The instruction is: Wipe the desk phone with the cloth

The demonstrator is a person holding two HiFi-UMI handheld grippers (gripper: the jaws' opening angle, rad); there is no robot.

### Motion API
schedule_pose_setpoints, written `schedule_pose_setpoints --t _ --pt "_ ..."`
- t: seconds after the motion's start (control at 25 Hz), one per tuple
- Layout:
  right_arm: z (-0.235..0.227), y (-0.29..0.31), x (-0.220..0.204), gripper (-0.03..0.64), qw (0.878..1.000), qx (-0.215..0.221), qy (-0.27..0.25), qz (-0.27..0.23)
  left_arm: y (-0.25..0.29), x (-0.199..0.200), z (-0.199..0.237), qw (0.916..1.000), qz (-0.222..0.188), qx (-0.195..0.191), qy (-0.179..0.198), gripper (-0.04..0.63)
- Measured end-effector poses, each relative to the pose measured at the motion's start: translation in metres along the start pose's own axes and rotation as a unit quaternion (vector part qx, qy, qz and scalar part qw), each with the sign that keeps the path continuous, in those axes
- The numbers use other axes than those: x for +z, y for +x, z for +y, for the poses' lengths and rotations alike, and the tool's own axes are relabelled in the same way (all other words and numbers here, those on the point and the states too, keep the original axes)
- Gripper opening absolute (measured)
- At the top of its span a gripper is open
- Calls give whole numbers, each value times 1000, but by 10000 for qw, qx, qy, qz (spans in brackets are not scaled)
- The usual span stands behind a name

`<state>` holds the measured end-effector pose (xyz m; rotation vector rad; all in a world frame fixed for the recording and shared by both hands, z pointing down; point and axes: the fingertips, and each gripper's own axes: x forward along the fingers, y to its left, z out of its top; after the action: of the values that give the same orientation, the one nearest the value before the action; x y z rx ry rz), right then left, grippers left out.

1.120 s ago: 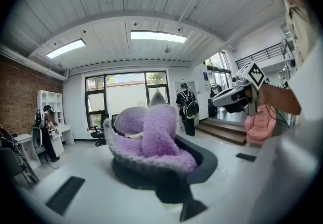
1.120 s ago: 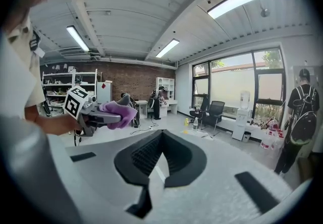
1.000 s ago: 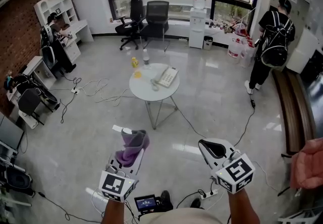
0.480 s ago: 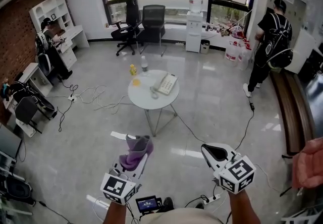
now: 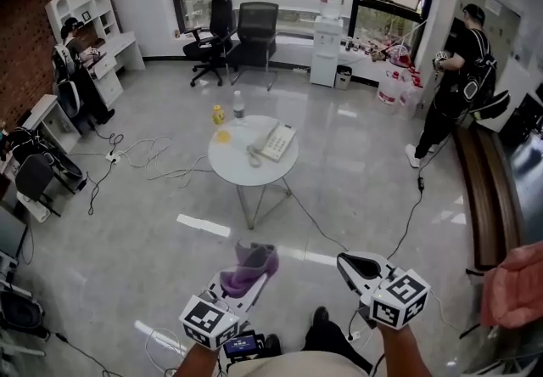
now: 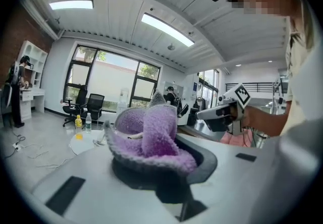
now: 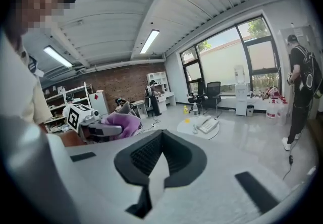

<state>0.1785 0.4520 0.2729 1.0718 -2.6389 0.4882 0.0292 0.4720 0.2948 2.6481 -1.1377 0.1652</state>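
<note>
Wiping not begun. Left claw (image 5: 246, 280) is clenched on the purple cloth (image 5: 252, 263), which sits bunched between its jaws. Right claw (image 5: 358, 265) is clenched too, jaws together, nothing in them. Desk phone (image 5: 277, 143) lies on the round white desk (image 5: 231, 168), far ahead and well apart from both claws. Its handset looks cradled, though too small to confirm. Left to do: reach the desk, wipe the phone.

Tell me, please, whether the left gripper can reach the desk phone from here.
Probably not yet: the left gripper, shut on the cloth, is well short of the round table bearing the desk phone. Floor alone separates them; stepping closer should do.
</note>
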Motion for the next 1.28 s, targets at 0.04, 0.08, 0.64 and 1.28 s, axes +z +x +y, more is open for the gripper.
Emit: schedule_pose_setpoints --t 0.04,0.08,0.64,1.28 --pt "-13 3 4 -6 10000 -5 -5 -17 6 4 7 10000 -56 78 -9 81" --pt "-28 8 7 -6 10000 4 16 -55 14 10 13 9998 -94 166 23 81" --pt "-176 92 59 -7 9966 792 -223 87 133 49 77 9926 -75 1206 -119 81" --pt "-245 129 88 -6 9887 1475 -258 102 196 79 99 9821 55 1885 30 81"
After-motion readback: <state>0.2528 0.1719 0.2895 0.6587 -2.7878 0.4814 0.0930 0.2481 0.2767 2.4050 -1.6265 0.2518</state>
